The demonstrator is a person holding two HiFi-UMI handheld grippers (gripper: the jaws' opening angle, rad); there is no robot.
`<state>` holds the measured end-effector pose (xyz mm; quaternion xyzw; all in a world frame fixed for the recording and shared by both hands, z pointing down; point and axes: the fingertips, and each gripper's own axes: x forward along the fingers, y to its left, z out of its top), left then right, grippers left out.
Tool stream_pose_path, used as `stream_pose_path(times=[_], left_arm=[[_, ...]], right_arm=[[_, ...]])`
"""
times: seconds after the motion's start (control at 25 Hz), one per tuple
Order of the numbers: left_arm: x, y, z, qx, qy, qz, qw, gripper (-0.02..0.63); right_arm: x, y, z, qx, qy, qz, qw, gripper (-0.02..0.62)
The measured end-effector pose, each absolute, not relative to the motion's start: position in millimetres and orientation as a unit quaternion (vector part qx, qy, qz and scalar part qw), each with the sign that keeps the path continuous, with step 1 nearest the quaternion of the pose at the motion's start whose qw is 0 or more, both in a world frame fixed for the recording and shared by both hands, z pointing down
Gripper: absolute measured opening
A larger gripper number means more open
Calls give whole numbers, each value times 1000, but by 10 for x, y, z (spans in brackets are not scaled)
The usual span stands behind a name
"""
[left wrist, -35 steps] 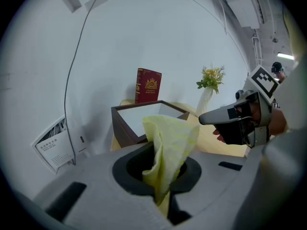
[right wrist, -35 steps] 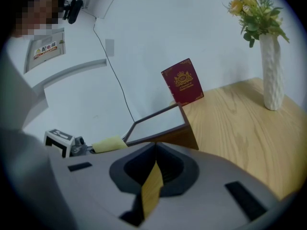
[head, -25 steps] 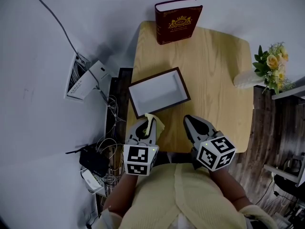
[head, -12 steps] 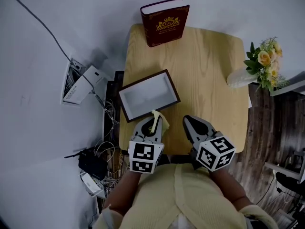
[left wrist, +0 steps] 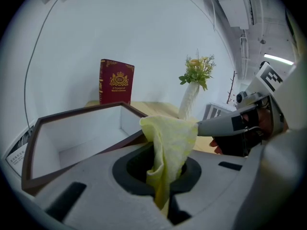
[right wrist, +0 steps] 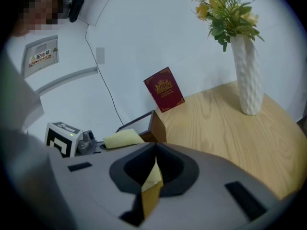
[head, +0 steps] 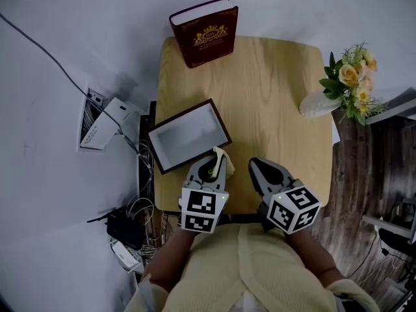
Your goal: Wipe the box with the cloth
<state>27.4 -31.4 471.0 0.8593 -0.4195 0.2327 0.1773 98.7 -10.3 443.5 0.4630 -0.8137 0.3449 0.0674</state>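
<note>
The box (head: 188, 135), a shallow dark-brown frame with a white inside, lies open on the left half of the wooden table (head: 273, 96). My left gripper (head: 214, 164) is shut on a pale yellow cloth (head: 223, 155), just in front of the box's near right corner. In the left gripper view the cloth (left wrist: 170, 138) sticks up out of the left gripper (left wrist: 160, 176), with the box (left wrist: 72, 138) close ahead on the left. My right gripper (head: 258, 166) is beside it over the table's near edge. Its jaws are closed in the right gripper view (right wrist: 154, 152), with nothing held.
A dark red book (head: 205, 34) stands upright at the table's far edge. A white vase with yellow flowers (head: 338, 86) stands at the right edge. Cables and power strips (head: 130, 220) lie on the floor to the left of the table.
My left gripper with the cloth has shifted right, from the box's near edge to its near right corner. The whole scene has slid left in the head view. The right gripper has stayed put.
</note>
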Motion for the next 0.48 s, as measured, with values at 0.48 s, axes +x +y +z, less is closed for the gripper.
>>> stream_pose_path(times=[0.48], left_arm=[[549,-353,4690,875,-391,228,174,24]], right_arm=[[1186,-97,4450,478,-805,346,61,30]])
